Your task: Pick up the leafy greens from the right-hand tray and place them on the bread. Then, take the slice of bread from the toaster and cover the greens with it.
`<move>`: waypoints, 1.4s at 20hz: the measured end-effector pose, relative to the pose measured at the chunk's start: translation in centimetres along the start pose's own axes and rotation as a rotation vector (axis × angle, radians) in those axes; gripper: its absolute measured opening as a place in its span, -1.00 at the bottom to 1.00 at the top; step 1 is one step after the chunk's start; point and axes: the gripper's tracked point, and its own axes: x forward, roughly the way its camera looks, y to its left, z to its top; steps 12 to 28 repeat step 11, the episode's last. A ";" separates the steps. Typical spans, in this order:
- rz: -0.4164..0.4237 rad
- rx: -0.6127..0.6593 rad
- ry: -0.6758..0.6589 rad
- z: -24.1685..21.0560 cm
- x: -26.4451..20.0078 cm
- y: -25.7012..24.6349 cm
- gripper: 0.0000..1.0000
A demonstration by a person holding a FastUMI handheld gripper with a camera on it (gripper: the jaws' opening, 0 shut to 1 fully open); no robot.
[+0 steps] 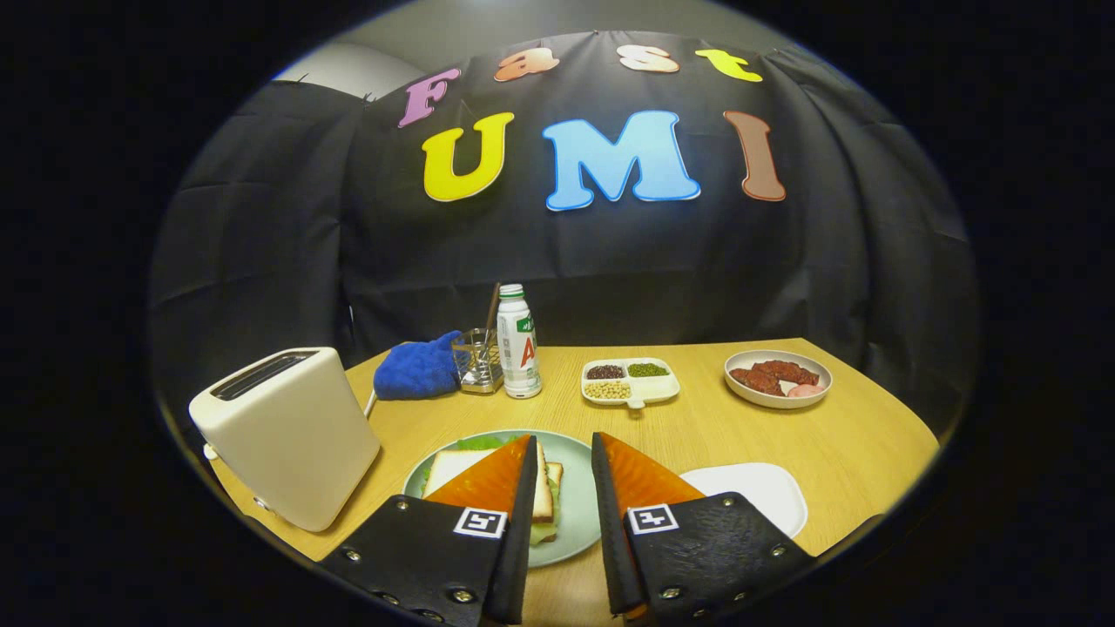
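Observation:
On a pale green plate [577, 522] lies a sandwich: a slice of bread [450, 467] on top, leafy greens [484, 442] peeking out at its far edge and under its near side. My gripper [563, 438] hangs just above the plate, open, with nothing between its fingers. The left finger covers part of the sandwich. A cream toaster [287, 435] stands to the left of the plate, and its top slots look dark with no bread sticking out. A white tray [760, 493] lies to the right of the plate, partly hidden by my right finger, and its visible part is bare.
Along the back of the wooden table [854, 444] are a blue mitt [418, 366], a wire holder [476, 359], a white bottle [517, 344], a divided dish of beans [629, 381] and a bowl of reddish pieces [778, 376]. The table's right edge curves close by.

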 end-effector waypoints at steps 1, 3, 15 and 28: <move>-0.007 -0.019 -0.020 0.4 -0.6 -0.9 -0.27; -0.038 -0.066 -0.039 0.8 -1.9 -3.5 -0.28; -0.141 -0.035 -0.094 2.2 -6.5 -17.3 -0.28; -0.141 -0.035 -0.094 2.2 -6.5 -17.3 -0.28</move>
